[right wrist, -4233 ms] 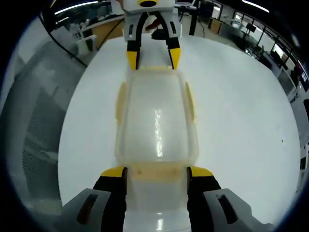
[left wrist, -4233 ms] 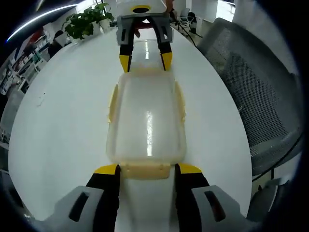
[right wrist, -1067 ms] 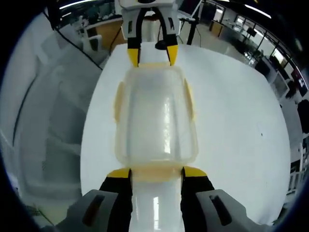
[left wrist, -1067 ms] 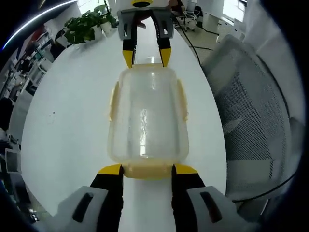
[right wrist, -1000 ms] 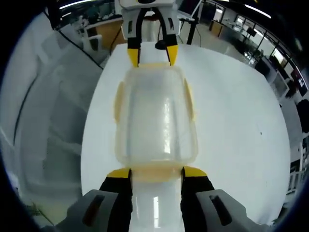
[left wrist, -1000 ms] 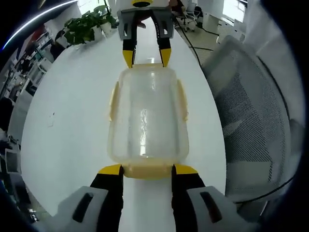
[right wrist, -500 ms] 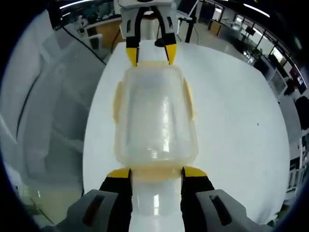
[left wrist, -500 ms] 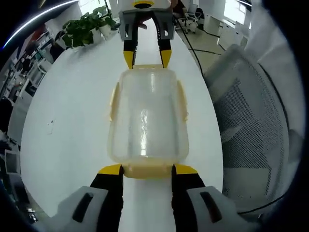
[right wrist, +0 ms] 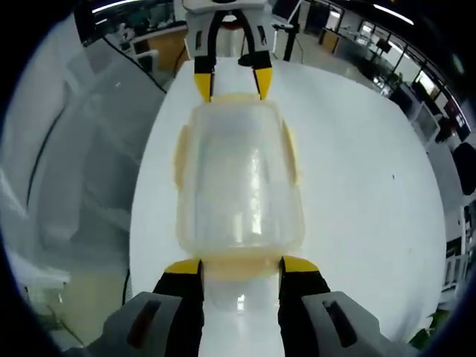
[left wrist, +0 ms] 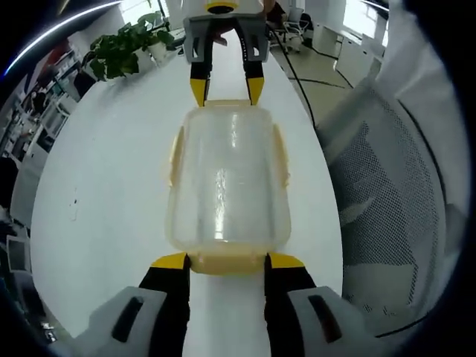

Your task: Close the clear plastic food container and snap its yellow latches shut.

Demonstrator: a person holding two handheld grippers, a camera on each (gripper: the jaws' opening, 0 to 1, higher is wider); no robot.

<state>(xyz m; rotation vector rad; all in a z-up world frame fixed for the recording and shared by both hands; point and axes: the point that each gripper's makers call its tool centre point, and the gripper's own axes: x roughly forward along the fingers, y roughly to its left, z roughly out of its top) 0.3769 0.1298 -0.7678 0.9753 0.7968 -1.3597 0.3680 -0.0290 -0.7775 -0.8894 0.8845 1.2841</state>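
Left gripper view: the left gripper (left wrist: pixel 227 260) comes up from the bottom, yellow-tipped jaws apart, one on each side of the near end latch (left wrist: pixel 227 262) of the container (left wrist: pixel 225 178). The tips sit right at the latch corners — whether they actually press it I cannot tell. The container is clear, lid on, lying lengthwise on the white table (left wrist: pixel 104 171), close to the table's right edge. Yellow side latches (left wrist: pixel 174 152) show along both long sides, flat against the body. At the far end the right gripper (left wrist: pixel 225 91) faces this way, jaws apart, tips at the far end of the lid. A mesh chair (left wrist: pixel 387 186) stands off the right edge of the table, a plant (left wrist: pixel 123 48) at the far left end.

Right gripper view: same container (right wrist: pixel 239 175), seen from the other end. The right gripper (right wrist: pixel 241 264) rises from the bottom, jaws spread, tips flanking the near end latch (right wrist: pixel 241 265) — contact not clear. The left gripper (right wrist: pixel 232 83) is at the far end, jaws apart, tips at the far rim of the lid. Side latches (right wrist: pixel 181 152) lie along both long sides. The table (right wrist: pixel 357 171) spreads to the right; the chair (right wrist: pixel 74 149) is a blurred grey mass on the left. Desks and screens of an office (right wrist: pixel 387 52) lie behind.
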